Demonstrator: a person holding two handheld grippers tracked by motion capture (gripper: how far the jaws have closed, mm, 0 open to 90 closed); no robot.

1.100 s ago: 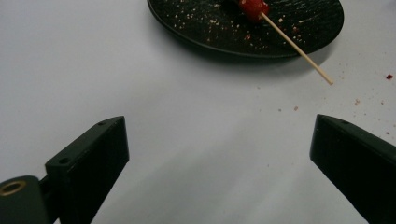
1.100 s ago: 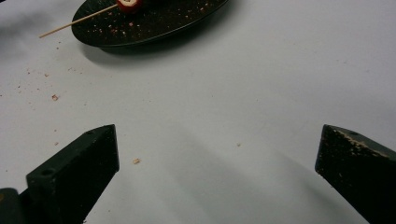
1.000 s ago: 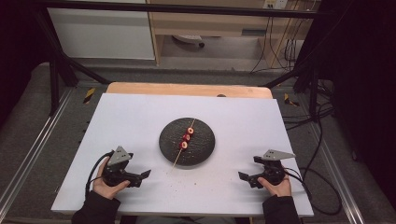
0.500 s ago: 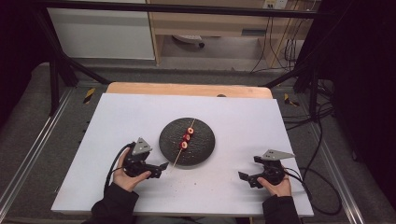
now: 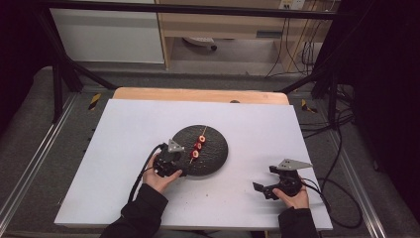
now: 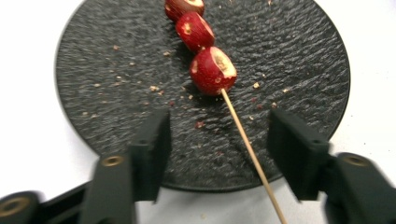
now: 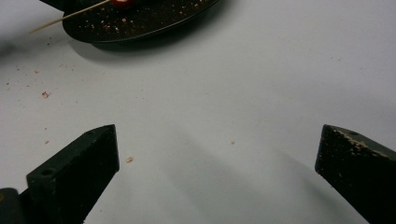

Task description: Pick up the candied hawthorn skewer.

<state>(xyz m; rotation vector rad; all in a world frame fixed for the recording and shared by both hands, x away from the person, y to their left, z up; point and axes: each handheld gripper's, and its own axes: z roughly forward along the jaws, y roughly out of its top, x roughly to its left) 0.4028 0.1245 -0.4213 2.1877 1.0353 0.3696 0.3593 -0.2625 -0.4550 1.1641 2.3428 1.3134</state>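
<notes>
Straddling the skewer's bare stick (image 6: 247, 144), the left claw (image 6: 219, 140) has been closing, half-wide, untouched; right claw (image 7: 217, 158) gapes, well apart.

One black plate (image 5: 213, 158) on the table (image 5: 124, 129) — one wooden skewer (image 6: 247, 149) — three red fruit pieces (image 6: 212, 70) threaded on it.

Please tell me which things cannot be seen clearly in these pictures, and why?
- Skewer: in the left gripper view its far end is cut off by the top edge.
- Top fruit piece: cut by that same edge.
- Left gripper: in the high view its jaw tips blend into the dark plate.
- Plate: right gripper view, top edge crops it.
</notes>
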